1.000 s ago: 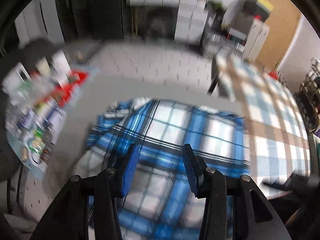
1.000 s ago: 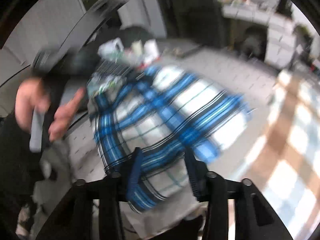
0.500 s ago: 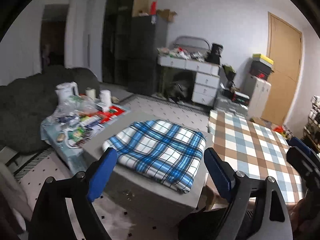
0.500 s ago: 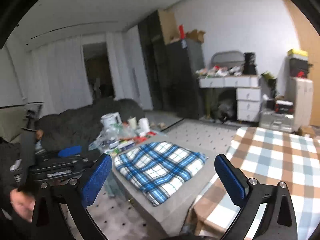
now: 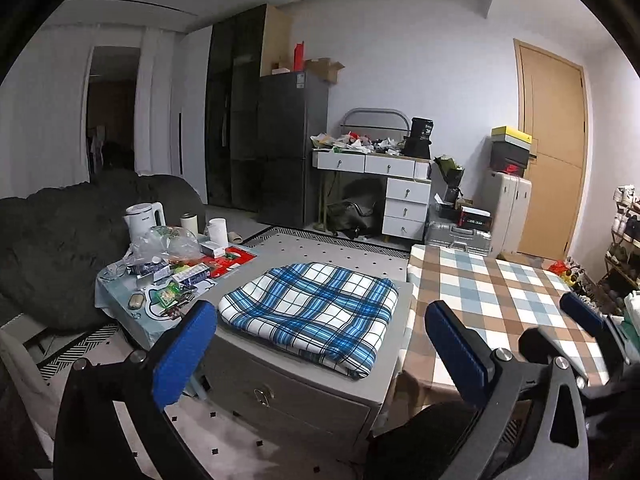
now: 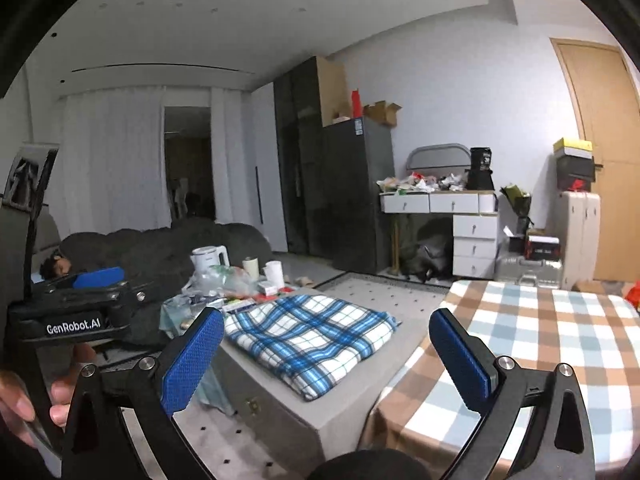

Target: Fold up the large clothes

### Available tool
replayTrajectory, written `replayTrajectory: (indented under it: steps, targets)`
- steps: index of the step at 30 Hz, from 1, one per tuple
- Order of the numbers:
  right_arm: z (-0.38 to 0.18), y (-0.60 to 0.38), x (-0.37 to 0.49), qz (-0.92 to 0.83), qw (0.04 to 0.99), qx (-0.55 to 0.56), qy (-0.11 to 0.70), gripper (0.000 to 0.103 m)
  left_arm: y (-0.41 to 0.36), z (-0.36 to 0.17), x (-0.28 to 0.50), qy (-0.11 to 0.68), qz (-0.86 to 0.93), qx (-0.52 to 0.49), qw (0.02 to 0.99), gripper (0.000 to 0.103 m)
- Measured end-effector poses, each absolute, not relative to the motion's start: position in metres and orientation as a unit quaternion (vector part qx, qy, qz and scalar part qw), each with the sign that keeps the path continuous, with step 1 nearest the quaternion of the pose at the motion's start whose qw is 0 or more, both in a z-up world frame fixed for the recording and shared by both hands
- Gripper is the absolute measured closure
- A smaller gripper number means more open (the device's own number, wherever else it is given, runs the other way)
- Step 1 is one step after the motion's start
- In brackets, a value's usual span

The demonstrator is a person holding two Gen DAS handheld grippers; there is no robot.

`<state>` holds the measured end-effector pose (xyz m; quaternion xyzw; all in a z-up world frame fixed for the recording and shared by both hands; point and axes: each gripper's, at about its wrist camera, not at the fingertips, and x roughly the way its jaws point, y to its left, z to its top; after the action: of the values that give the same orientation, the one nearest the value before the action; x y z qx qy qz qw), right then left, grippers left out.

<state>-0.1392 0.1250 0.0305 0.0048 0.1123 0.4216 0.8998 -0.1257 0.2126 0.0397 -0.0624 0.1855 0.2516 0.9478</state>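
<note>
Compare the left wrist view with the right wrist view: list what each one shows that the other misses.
Only the left wrist view shows the shoe rack at the far right and the right tool's blue pad seen from the side. Only the right wrist view shows the left tool's body, lettered GenRobot.AI, the hand holding it, and someone lying on the dark sofa. Both show the folded blue plaid garment on the grey cabinet, the checked tablecloth, the white kettle, and open tools with nothing between them.
</note>
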Motion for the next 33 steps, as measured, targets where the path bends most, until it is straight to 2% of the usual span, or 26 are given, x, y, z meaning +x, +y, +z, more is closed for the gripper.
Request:
replayTrajectory:
  steps: [9,33]
  targets:
    - [0.019,0.101,-0.121,0.406,0.902,0.077,0.126,0.0,0.199,0.033,-0.121,0.175,0.266,-0.018,0.948,0.001]
    - [0.028,0.098,-0.147,0.385,0.918,0.041,0.089,0.0,0.18,0.034,-0.126,0.19,0.241,-0.012,0.952,0.001]
